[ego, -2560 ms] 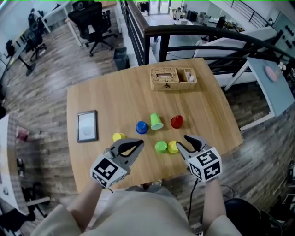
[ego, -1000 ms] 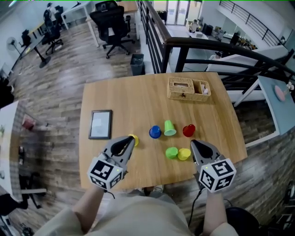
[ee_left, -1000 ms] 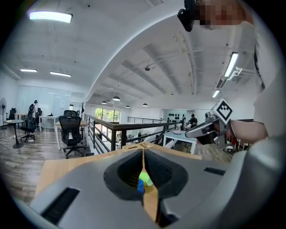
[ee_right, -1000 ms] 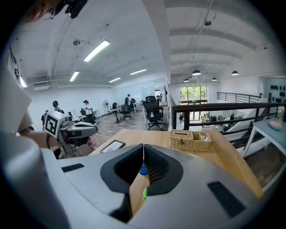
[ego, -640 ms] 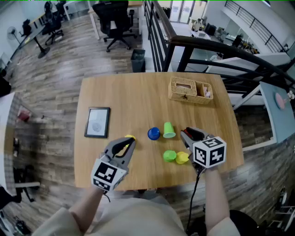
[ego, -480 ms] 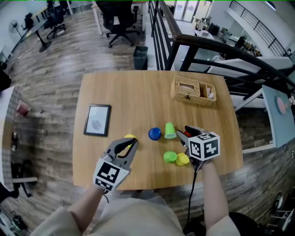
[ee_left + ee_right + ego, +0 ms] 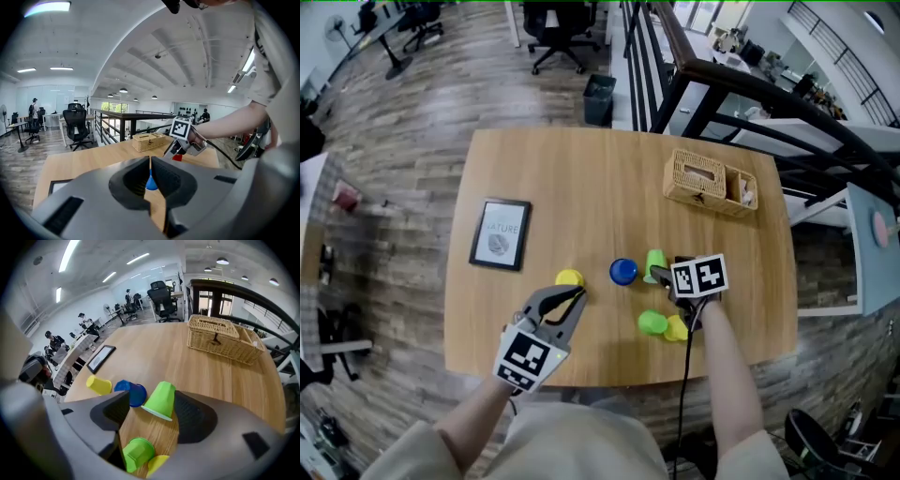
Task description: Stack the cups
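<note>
Several small cups lie on the wooden table (image 7: 581,178). A light-green cup (image 7: 654,262) (image 7: 161,400) stands upside down in the gap of my right gripper (image 7: 667,272) (image 7: 151,401). Its jaws have just been opening and stand open, pads off the cup. A blue cup (image 7: 623,272) (image 7: 131,392) lies just left of it. A green cup (image 7: 652,323) (image 7: 137,452) and a yellow cup (image 7: 677,328) lie below. Another yellow cup (image 7: 569,277) (image 7: 99,385) lies just past my left gripper (image 7: 570,298) (image 7: 150,161), which is shut and empty. A red cup (image 7: 176,158) peeks out under the right gripper.
A wicker basket (image 7: 711,186) (image 7: 224,341) stands at the table's far right. A framed picture (image 7: 500,233) (image 7: 101,358) lies flat at the left. A dark railing (image 7: 722,75) and office chairs are beyond the table.
My right gripper has dropped down and forward over the light-green cup and opened its jaws, now covering the red cup. The left gripper has sunk slightly and stayed shut.
</note>
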`<act>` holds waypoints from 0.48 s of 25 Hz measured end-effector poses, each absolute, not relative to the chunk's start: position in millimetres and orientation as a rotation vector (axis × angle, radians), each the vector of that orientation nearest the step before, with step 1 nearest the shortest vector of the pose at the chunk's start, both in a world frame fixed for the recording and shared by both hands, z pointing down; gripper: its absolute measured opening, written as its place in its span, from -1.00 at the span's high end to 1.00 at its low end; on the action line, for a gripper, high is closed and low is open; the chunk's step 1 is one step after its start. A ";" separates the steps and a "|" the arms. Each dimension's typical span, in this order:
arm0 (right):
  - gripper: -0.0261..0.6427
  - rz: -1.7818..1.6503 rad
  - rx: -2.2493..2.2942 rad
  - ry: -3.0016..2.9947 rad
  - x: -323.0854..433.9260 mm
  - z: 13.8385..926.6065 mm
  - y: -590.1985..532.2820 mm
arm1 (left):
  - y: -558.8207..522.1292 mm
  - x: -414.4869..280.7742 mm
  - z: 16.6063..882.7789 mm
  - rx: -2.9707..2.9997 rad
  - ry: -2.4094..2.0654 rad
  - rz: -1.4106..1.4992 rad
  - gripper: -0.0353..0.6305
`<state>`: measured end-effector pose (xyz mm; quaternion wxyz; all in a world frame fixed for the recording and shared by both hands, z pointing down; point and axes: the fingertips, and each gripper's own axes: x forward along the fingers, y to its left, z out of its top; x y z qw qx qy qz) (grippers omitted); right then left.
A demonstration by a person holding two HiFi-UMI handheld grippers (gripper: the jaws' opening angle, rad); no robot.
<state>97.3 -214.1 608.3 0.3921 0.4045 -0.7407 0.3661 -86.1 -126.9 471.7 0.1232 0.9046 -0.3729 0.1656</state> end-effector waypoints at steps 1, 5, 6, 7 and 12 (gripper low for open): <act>0.02 0.940 1.016 -1.865 97.8 617.7 -213.7 | -127.3 -87.4 475.2 2.632 -1.086 0.487 0.82; -0.05 0.957 0.946 -1.812 95.7 646.4 -208.1 | -128.3 -91.1 486.2 2.611 -1.075 0.507 0.82; -0.06 0.948 0.927 -1.801 95.2 651.4 -206.6 | -128.4 -91.4 488.4 2.605 -1.073 0.513 0.81; -0.09 0.936 0.913 -1.791 94.8 655.9 -205.4 | -128.4 -91.6 490.6 2.598 -1.071 0.517 0.82; -0.17 0.936 0.910 -1.755 93.7 677.0 -203.6 | -127.6 -93.5 498.9 2.576 -1.076 0.526 0.81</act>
